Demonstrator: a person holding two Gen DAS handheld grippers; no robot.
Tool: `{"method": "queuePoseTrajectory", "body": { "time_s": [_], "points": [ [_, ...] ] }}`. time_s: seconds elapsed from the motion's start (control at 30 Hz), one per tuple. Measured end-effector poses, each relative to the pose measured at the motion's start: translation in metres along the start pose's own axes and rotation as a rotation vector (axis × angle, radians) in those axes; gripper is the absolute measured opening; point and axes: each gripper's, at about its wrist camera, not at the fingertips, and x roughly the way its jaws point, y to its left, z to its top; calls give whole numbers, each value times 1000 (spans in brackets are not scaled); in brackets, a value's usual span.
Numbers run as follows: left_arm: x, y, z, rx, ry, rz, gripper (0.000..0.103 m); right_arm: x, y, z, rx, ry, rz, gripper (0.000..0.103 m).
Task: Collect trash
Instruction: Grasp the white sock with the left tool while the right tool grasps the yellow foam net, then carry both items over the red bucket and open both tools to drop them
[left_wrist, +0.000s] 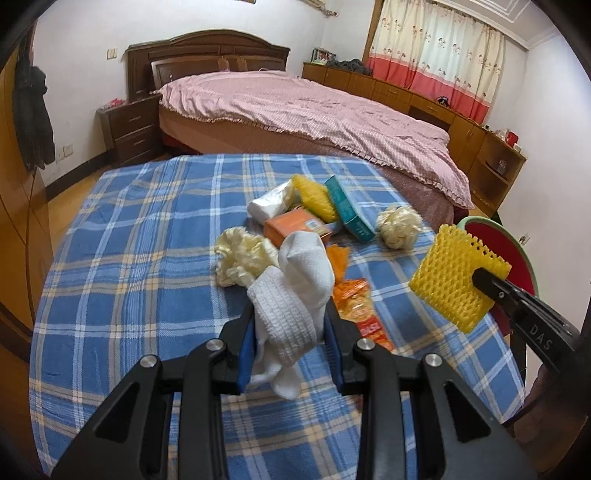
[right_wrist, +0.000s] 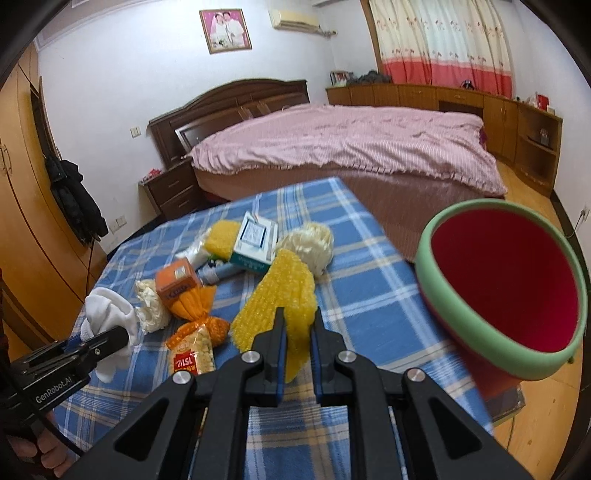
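Observation:
My left gripper (left_wrist: 290, 317) is shut on a crumpled white cloth (left_wrist: 295, 291), held a little above the blue plaid table (left_wrist: 147, 236). My right gripper (right_wrist: 298, 321) is shut on a yellow foam net (right_wrist: 284, 295); the same foam net (left_wrist: 458, 273) shows at the right of the left wrist view, lifted off the table. A red bin with a green rim (right_wrist: 506, 291) stands off the table's right edge. On the table lie an orange box (left_wrist: 295, 229), a teal box (left_wrist: 349, 208), a second yellow net (left_wrist: 316, 197), cream plastic wads (left_wrist: 243, 256) and an orange snack packet (left_wrist: 356, 299).
A bed with a pink cover (left_wrist: 314, 107) stands beyond the table. Dark bedside drawers (left_wrist: 133, 129) sit to its left, wooden cabinets (left_wrist: 480, 147) run along the right wall. A dark coat (right_wrist: 74, 199) hangs on the wardrobe at the left.

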Motion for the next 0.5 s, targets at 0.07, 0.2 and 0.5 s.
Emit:
{"method": "queuePoseTrajectory", "body": {
  "time_s": [0.07,0.2,0.5],
  "points": [
    [-4,-5,1,12,-11,-4,33,-8,-4,3,1,-25,-9,12],
    [-7,-18,6,31,-24,-22,33,-20,-18,8,7,-62,-32,12],
    [-1,-59,19,80,-29,-85,33,-41,-70,21,54,-124,-141,12]
  ]
}}
